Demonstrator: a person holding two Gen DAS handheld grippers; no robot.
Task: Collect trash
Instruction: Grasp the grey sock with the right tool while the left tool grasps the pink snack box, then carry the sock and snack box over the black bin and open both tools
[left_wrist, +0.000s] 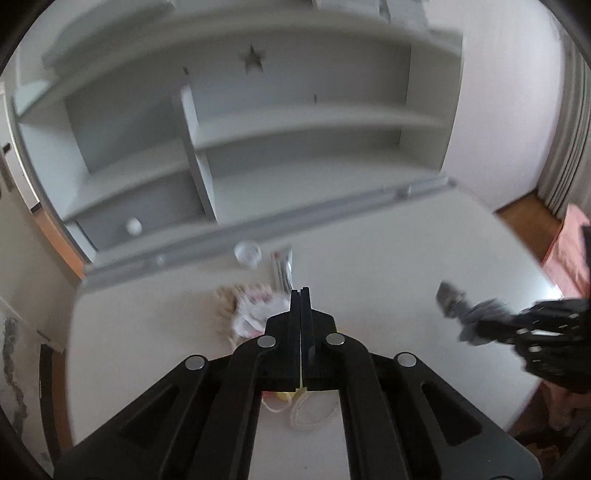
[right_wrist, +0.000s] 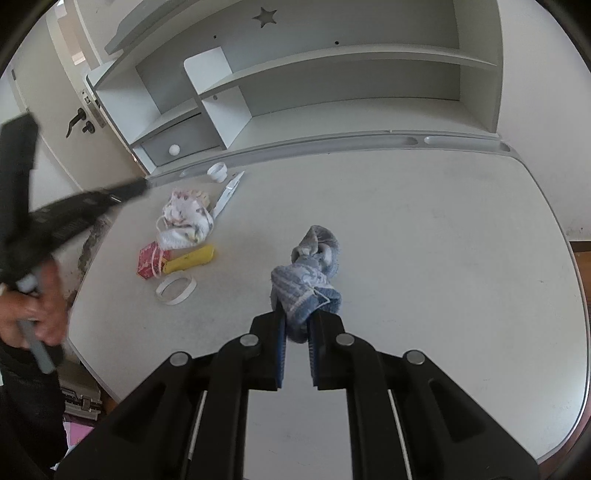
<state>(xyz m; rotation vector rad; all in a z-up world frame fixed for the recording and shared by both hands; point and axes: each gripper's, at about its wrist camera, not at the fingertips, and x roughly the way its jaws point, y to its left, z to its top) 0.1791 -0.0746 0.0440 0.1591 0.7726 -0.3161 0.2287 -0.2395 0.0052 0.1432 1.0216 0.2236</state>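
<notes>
White and pale grey fill the room: a shelf unit (right_wrist: 295, 92) with a star cut-out stands behind a broad pale surface (right_wrist: 424, 240). The right gripper (right_wrist: 295, 332) pinches a crumpled blue-grey cloth (right_wrist: 306, 273) between its fingers, the wad sticking up ahead of them. The left gripper (left_wrist: 301, 306) has its fingers pressed together on nothing, hovering over the litter at the surface's left end: a crumpled floral wrapper (right_wrist: 186, 218), a red carton (right_wrist: 149, 262), a yellow piece (right_wrist: 192, 260), a loop of white tape (right_wrist: 175, 291), a small white cup (right_wrist: 217, 171) and a thin clear packet (right_wrist: 227, 194).

To do this well, I'd say the left fingers should spread before dropping, then take the floral wrapper at its bulkiest fold, while the right keeps its pinch firm so the cloth doesn't slip.

Only the right view lays out the litter sharply, and shows the hand (right_wrist: 33, 314) on the left handle; the left view is blurred, its own frame hiding the carton
</notes>
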